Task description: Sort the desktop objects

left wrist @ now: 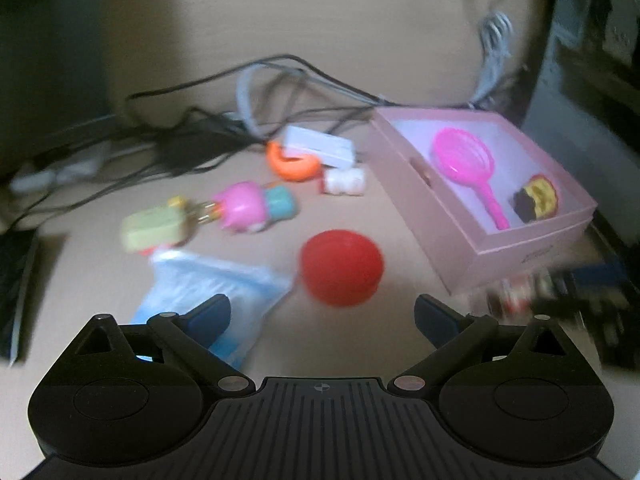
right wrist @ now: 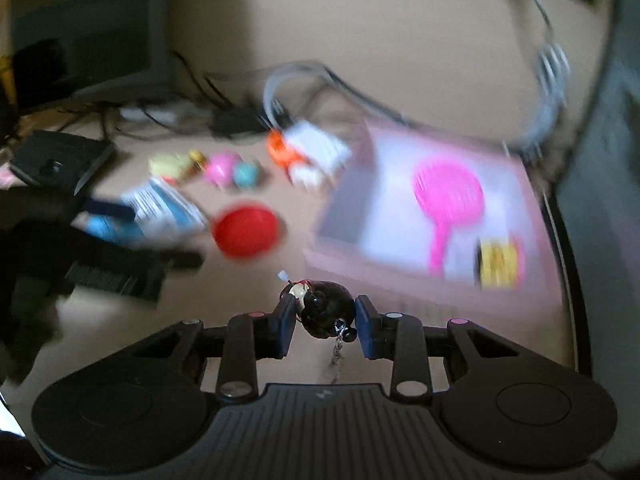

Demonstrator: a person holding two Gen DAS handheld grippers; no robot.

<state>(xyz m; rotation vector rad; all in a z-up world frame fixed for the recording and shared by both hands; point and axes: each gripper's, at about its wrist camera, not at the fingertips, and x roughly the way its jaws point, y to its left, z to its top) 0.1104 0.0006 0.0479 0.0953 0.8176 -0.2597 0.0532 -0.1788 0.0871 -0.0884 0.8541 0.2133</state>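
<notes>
My right gripper is shut on a small black keychain figure with a dangling chain, held above the desk just in front of the pink box. The box holds a pink toy scoop and a yellow-and-black toy. My left gripper is open and empty, just in front of a red cap and over a corner of a blue-and-white packet. The pink box is to its right, with the scoop inside.
Loose toys lie behind the red cap: a pink-and-teal figure, a yellow-green toy, an orange ring, a white block. Tangled cables run along the back. A dark keyboard is at left.
</notes>
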